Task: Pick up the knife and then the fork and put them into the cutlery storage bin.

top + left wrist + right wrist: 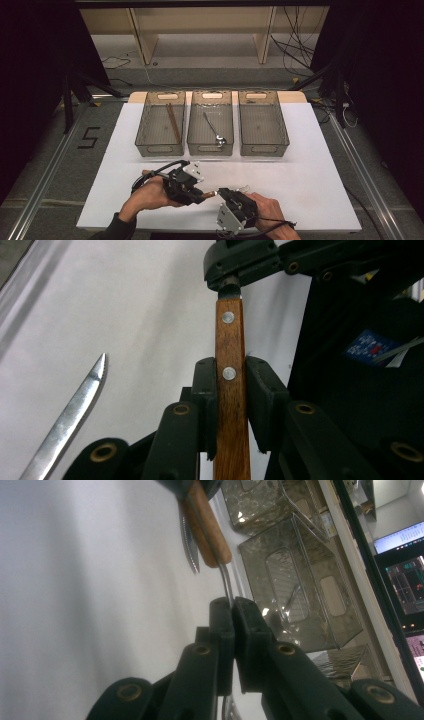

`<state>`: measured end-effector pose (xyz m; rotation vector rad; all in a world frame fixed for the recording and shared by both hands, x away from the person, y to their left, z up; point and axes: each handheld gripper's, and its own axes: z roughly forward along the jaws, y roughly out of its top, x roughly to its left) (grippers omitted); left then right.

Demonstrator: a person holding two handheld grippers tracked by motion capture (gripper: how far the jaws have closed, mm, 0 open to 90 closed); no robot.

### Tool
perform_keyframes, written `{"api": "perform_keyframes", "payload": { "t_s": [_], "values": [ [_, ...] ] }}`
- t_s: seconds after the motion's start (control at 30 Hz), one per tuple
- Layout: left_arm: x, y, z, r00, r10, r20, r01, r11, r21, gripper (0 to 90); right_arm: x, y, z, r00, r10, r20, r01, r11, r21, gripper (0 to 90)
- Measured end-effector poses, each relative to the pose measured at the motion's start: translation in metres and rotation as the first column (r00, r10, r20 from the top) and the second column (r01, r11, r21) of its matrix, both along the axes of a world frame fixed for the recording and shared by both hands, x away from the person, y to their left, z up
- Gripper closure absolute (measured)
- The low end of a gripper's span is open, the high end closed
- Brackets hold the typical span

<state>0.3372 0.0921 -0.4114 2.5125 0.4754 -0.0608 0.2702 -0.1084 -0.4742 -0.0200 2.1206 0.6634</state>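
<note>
1. The left gripper (197, 196) lies low over the near part of the white table (310, 175), its jaws closed on the wooden handle (231, 390) of a piece of cutlery; in the left gripper view the pads press on both sides of the handle, just at its lower rivet.
2. The right gripper (222, 192) faces it from the right, and its jaws are pinched shut on the thin metal shank (226, 582) that comes out of the handle's end (the right gripper view shows the shank running straight down between the pads). No earlier picture bears on this.
3. So the utensil hangs between the two grippers, above the table's near edge and well short of the bins.
4. A knife blade (70, 415) shows at the left of the left gripper view, beside the handle and apart from the jaws; whether it rests on the table cannot be told.
5. Three clear bins stand side by side at the far side of the table: the left bin (145, 131) holds brown chopsticks (173, 121), the middle bin (192, 134) holds a spoon (215, 129), and the right bin (282, 131) has a small item at its far end, too small to tell.
6. Bare white table lies between the grippers and the bins.
7. Beyond the table are cables (295, 47) on the floor and a wooden frame (142, 37).
</note>
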Motion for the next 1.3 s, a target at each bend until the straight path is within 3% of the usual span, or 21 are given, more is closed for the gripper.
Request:
{"api": "perform_keyframes", "payload": {
  "t_s": [0.07,0.2,0.27,0.43,0.57,0.67,0.7,0.83,1.0,1.03,1.13,1.27,1.3],
  "values": [
    [0.000,0.001,0.001,1.0000,0.006,0.005,-0.006,0.9999,-0.014,73.6,0.000,-0.001,0.001,1.0000,0.003,-0.006,-0.003,1.000,0.004,88.7],
    [0.001,0.004,0.007,0.9990,0.041,0.015,-0.040,0.9971,-0.065,57.2,0.002,-0.004,0.003,1.0000,-0.007,-0.007,0.007,1.000,-0.003,88.9],
    [0.003,0.007,0.011,0.9969,0.076,0.022,-0.074,0.9941,-0.080,47.7,0.002,-0.005,0.004,0.9998,-0.018,-0.005,0.018,1.000,0.003,88.9],
    [0.005,0.018,0.018,0.9888,0.132,0.069,-0.122,0.9843,-0.127,38.0,0.005,-0.010,0.009,0.9988,-0.039,-0.029,0.040,0.999,0.032,89.0],
    [0.005,0.027,0.026,0.9759,0.182,0.119,-0.159,0.9707,-0.180,32.9,0.011,-0.018,0.014,0.9968,-0.062,-0.049,0.064,0.997,0.043,88.9],
    [0.006,0.033,0.031,0.9614,0.233,0.146,-0.197,0.9534,-0.229,28.5,0.017,-0.027,0.019,0.9947,-0.085,-0.057,0.089,0.994,0.070,88.9],
    [0.006,0.036,0.033,0.9551,0.255,0.152,-0.211,0.9440,-0.253,26.8,0.018,-0.028,0.020,0.9945,-0.088,-0.057,0.092,0.993,0.076,88.9],
    [0.008,0.043,0.034,0.9426,0.293,0.159,-0.240,0.9272,-0.288,23.2,0.025,-0.040,0.025,0.9894,-0.124,-0.075,0.131,0.987,0.095,88.9],
    [0.012,0.051,0.027,0.9352,0.320,0.152,-0.265,0.9160,-0.302,20.2,0.036,-0.057,0.032,0.9788,-0.178,-0.101,0.190,0.974,0.127,88.9],
    [0.012,0.052,0.023,0.9311,0.333,0.148,-0.277,0.9100,-0.309,19.9,0.037,-0.060,0.033,0.9751,-0.190,-0.114,0.205,0.968,0.142,88.9],
    [0.014,0.057,0.016,0.9236,0.352,0.151,-0.293,0.9034,-0.313,19.4,0.045,-0.069,0.040,0.9632,-0.215,-0.162,0.243,0.952,0.186,88.9],
    [0.012,0.066,0.001,0.9021,0.399,0.164,-0.325,0.8789,-0.349,18.6,0.056,-0.078,0.049,0.9450,-0.226,-0.236,0.284,0.926,0.250,88.9],
    [0.012,0.068,-0.003,0.9004,0.405,0.158,-0.329,0.8728,-0.360,18.4,0.059,-0.080,0.052,0.9388,-0.226,-0.260,0.295,0.918,0.265,88.9]
  ]
}}
